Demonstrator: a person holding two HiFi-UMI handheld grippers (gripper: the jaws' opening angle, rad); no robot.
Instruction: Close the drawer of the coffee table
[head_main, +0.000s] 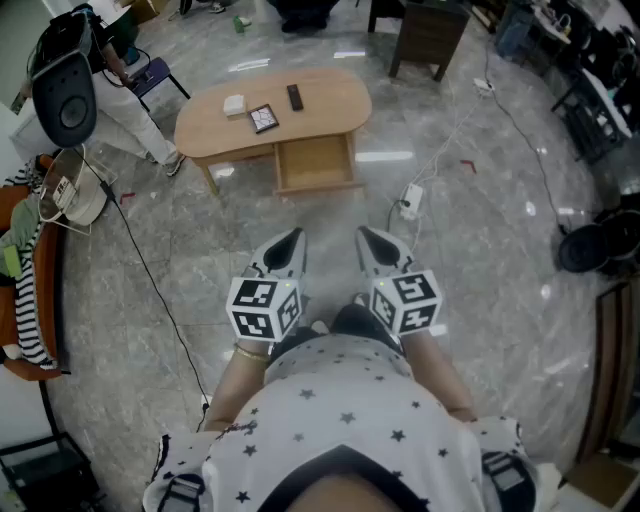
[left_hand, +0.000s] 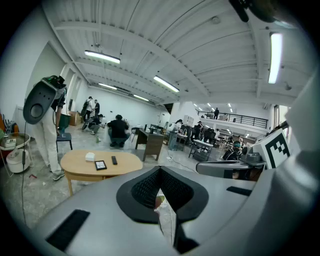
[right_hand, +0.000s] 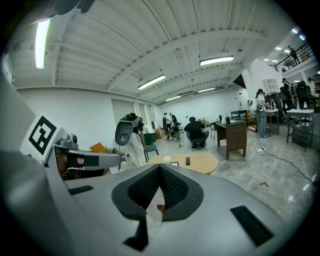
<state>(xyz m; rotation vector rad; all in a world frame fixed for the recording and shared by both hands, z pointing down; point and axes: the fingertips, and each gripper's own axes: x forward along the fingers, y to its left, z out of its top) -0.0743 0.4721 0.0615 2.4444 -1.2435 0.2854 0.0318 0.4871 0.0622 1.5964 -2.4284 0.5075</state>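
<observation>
An oval wooden coffee table (head_main: 275, 115) stands on the grey floor ahead of me, with its drawer (head_main: 315, 163) pulled out toward me and empty. A white box (head_main: 234, 104), a dark tablet (head_main: 264, 118) and a black remote (head_main: 295, 96) lie on top. My left gripper (head_main: 294, 238) and right gripper (head_main: 366, 236) are held side by side near my body, well short of the drawer, both shut on nothing. The left gripper view shows the table (left_hand: 100, 165) far off to the left beyond the shut jaws (left_hand: 160, 171). In the right gripper view the table (right_hand: 192, 161) lies straight ahead.
A white power strip (head_main: 411, 200) with its cable lies on the floor right of the drawer. A dark wooden desk (head_main: 430, 35) stands behind the table. A person with a camera rig (head_main: 70, 85) stands at the left, near a chair with striped cloth (head_main: 28, 290).
</observation>
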